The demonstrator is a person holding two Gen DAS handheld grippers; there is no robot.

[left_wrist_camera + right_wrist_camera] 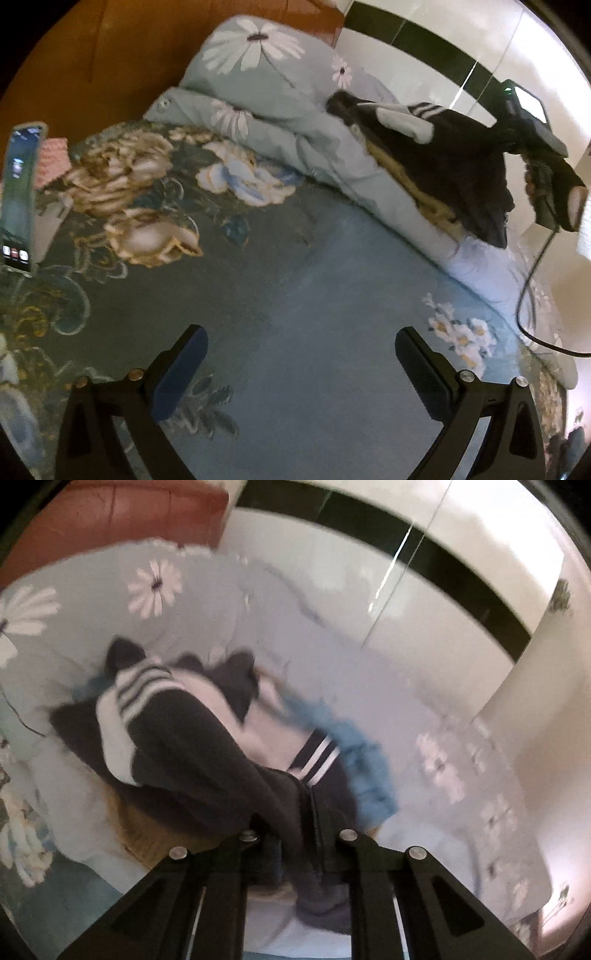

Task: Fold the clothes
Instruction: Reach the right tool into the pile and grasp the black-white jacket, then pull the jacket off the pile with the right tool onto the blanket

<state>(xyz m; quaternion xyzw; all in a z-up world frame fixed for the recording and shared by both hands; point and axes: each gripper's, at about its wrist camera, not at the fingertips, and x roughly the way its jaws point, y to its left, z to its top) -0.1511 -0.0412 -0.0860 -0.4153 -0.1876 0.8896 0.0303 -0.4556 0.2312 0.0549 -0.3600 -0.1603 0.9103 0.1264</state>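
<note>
A black garment with white stripes (443, 147) hangs stretched over a pile of clothes on the rolled quilt at the right. My right gripper (517, 138) holds its upper end off the pile. In the right wrist view the same black garment (192, 753) runs down into my right gripper (299, 834), whose jaws are shut on a bunch of its dark fabric. Under it lie a blue garment (369, 768) and a tan one (147, 830). My left gripper (301, 339) hovers open over the bare blue sheet, nothing between its fingers.
The floral bed sheet (295, 277) spreads in front of a grey-green quilt with daisies (258, 92). A phone (18, 199) stands propped at the left edge beside a pink item (51, 162). A black cable (524, 295) hangs from the right gripper. White wardrobe doors (443, 44) stand behind.
</note>
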